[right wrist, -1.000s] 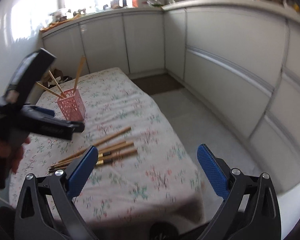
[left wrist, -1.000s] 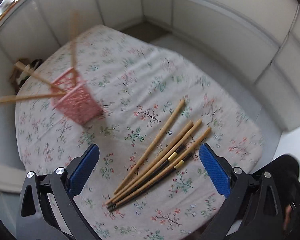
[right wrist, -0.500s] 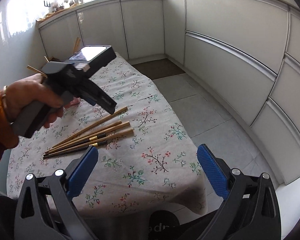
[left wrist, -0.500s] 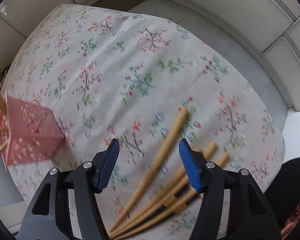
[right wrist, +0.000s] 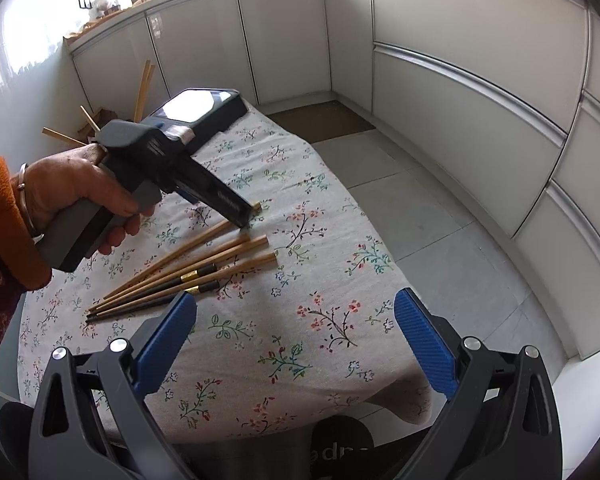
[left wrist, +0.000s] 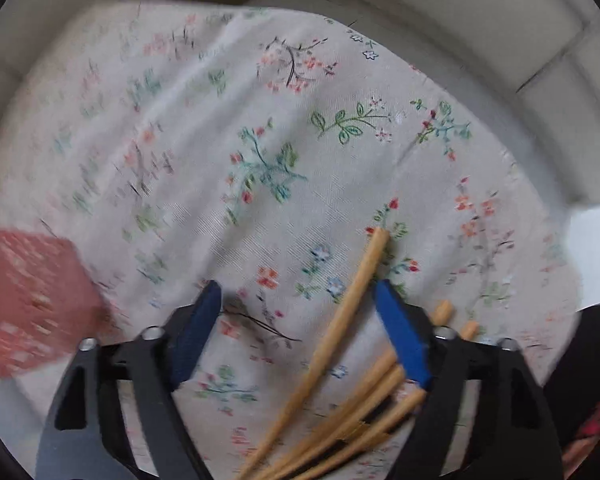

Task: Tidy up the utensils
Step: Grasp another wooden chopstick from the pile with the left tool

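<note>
Several wooden chopsticks (right wrist: 188, 264) lie side by side on the floral tablecloth (right wrist: 308, 320). My left gripper (left wrist: 298, 304) is open and low over the cloth. The top chopstick (left wrist: 340, 312) lies between its blue pads, apart from both. In the right wrist view the left gripper (right wrist: 246, 220) tips down onto that chopstick's far end. The pink holder (left wrist: 24, 304) stands at the left, blurred. Chopsticks in the holder (right wrist: 144, 88) stick up behind the left hand. My right gripper (right wrist: 296, 312) is open and empty above the table's near edge.
White cabinet fronts (right wrist: 460, 80) run around the room on the right and at the back. Grey tiled floor (right wrist: 420, 208) lies right of the table. The table edge (right wrist: 380, 404) is close below my right gripper.
My left gripper has dropped closer to the cloth and moved over the top chopstick. Its pads stand a little closer together than a second ago. My right gripper has hardly moved.
</note>
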Demonstrator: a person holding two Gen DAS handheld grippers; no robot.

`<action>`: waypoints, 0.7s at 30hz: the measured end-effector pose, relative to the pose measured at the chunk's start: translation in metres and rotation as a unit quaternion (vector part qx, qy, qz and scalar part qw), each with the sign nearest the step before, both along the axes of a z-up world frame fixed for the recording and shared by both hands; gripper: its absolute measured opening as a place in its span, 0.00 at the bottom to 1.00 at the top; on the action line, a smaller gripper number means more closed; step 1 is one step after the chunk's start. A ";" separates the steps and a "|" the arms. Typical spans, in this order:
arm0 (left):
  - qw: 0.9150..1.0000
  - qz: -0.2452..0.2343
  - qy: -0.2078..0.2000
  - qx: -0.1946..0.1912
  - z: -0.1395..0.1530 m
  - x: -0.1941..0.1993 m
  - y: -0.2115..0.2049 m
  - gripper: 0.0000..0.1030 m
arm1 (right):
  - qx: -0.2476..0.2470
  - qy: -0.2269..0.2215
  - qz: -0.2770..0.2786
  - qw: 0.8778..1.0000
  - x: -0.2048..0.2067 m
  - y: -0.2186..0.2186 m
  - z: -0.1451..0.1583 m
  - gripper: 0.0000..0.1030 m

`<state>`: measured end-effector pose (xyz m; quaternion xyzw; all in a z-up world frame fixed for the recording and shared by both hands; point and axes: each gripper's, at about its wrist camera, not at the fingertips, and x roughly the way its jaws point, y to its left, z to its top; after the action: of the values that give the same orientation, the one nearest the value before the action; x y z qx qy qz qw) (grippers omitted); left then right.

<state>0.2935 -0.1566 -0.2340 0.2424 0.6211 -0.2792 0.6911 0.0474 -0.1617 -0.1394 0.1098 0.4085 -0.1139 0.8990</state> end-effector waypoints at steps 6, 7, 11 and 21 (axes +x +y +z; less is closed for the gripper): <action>0.997 0.049 -0.021 -0.050 0.011 0.005 0.026 0.10 | 0.017 0.025 0.002 1.000 0.010 0.003 -0.009 0.94; 0.996 0.055 -0.027 -0.065 0.016 0.002 0.034 0.07 | 0.021 0.030 0.000 0.999 0.012 0.001 -0.011 0.94; 0.990 0.076 -0.037 -0.114 0.039 -0.012 0.063 0.07 | 0.056 0.043 -0.028 0.997 0.029 -0.011 -0.017 0.94; 0.973 0.101 -0.089 -0.190 0.107 -0.064 0.135 0.07 | 0.109 0.068 -0.075 0.989 0.076 -0.019 -0.022 0.91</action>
<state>0.2294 -0.0217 -0.1266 0.0663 0.5142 -0.2982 0.8014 0.1235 -0.1806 -0.1617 0.2294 0.4696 -0.1426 0.8405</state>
